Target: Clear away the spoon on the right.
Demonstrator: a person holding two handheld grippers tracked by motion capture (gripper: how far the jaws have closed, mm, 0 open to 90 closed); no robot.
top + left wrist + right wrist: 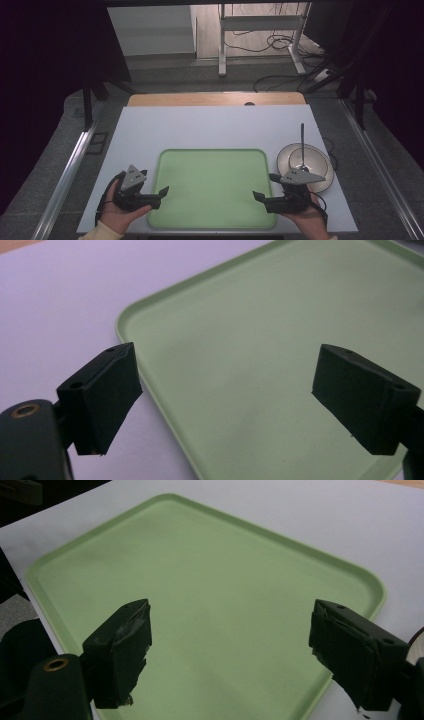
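We hold both grippers over the green tray (212, 187) at the table's near edge: left gripper (159, 197) and right gripper (265, 186), jaws spread wide, grasping nothing.

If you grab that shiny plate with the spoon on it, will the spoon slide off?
Probably, if tilted: the spoon lies loose on the plate, its handle overhanging the far rim. The glossy plate looks stiff and slippery, maybe breakable.
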